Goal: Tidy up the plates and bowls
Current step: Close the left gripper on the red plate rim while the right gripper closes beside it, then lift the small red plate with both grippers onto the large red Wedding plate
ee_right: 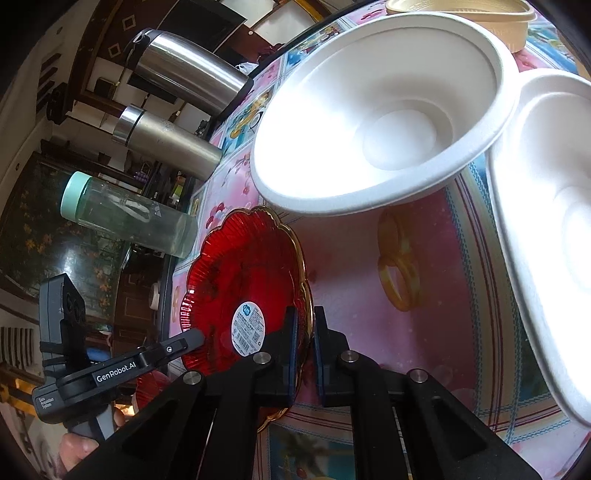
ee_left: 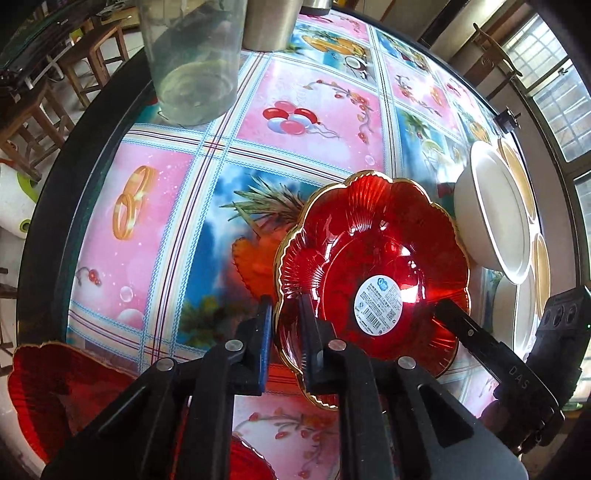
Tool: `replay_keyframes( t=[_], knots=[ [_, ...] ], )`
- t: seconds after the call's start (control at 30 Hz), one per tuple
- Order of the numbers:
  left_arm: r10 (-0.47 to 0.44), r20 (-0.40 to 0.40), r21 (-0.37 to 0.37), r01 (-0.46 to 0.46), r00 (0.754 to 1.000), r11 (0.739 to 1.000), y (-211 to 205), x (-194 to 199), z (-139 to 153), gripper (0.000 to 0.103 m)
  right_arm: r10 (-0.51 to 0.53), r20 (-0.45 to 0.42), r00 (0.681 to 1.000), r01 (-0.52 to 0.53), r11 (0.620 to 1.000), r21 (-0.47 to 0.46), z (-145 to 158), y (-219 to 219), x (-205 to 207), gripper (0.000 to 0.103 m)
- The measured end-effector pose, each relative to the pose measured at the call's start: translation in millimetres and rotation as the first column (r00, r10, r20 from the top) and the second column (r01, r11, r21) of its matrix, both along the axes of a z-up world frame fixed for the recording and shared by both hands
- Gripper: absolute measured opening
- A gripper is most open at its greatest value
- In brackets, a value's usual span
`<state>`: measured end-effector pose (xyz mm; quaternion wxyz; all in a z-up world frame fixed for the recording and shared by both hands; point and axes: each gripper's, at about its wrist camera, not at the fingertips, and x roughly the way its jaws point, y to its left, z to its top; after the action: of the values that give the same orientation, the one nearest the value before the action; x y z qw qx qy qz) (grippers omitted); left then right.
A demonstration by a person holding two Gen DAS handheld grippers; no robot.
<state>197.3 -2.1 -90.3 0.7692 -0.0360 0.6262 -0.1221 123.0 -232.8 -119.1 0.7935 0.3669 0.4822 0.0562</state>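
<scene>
A red glass plate (ee_left: 369, 258) with a scalloped gold rim and a white barcode sticker hangs just above the tablecloth, casting a red glow beneath it. My left gripper (ee_left: 285, 301) is shut on its near-left rim. The right gripper (ee_left: 456, 314) pinches the opposite rim. In the right wrist view the same red plate (ee_right: 240, 266) stands tilted on edge, with my right gripper (ee_right: 306, 312) shut on its rim and the left gripper (ee_right: 195, 336) clamped on the far side. Another red plate (ee_left: 55, 387) lies at the lower left. A white bowl (ee_right: 376, 110) and a white dish (ee_right: 546, 240) sit just beyond.
A clear jar (ee_right: 125, 218) with a mint lid, a steel flask (ee_right: 166, 140) and a steel kettle (ee_right: 184, 70) stand near the table's dark edge (ee_left: 92, 155). A gold container (ee_right: 461, 14) sits behind the white bowl (ee_left: 480, 214). Wooden stools (ee_left: 92, 48) stand beyond the table.
</scene>
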Motion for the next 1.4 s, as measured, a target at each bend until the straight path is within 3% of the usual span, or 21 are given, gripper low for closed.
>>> replay_keyframes(
  t=[0.23, 0.53, 0.77, 0.9, 1.1, 1.4],
  knots=[
    [0.027, 0.084, -0.022, -0.025, 0.996, 0.999, 12, -20, 18, 0.009, 0.014, 0.032, 0.999, -0.015, 1.000, 0.015, 3, -2, -1, 0.007],
    [0.066, 0.190, -0.094, -0.049, 0.979, 0.994, 36, -58, 52, 0.009, 0.070, 0.170, 0.983, -0.075, 0.997, 0.023, 24, 12, -11, 0.007],
    [0.109, 0.274, -0.105, -0.083, 0.955, 0.991, 72, -107, 73, 0.009, 0.179, 0.310, 0.934, -0.194, 0.981, 0.020, 49, 47, -31, 0.007],
    [0.153, 0.312, -0.083, -0.133, 0.938, 0.988, 98, -138, 74, 0.009, 0.271, 0.361, 0.892, -0.270, 0.961, -0.054, 63, 87, -43, 0.007],
    [0.217, 0.340, -0.056, -0.211, 0.915, 0.976, 134, -172, 67, 0.009, 0.374, 0.359, 0.855, -0.355, 0.927, -0.120, 62, 141, -58, 0.007],
    [0.311, 0.280, -0.057, -0.308, 0.908, 0.950, 170, -176, 37, 0.010, 0.452, 0.309, 0.837, -0.396, 0.889, -0.229, 50, 192, -72, 0.007]
  ],
)
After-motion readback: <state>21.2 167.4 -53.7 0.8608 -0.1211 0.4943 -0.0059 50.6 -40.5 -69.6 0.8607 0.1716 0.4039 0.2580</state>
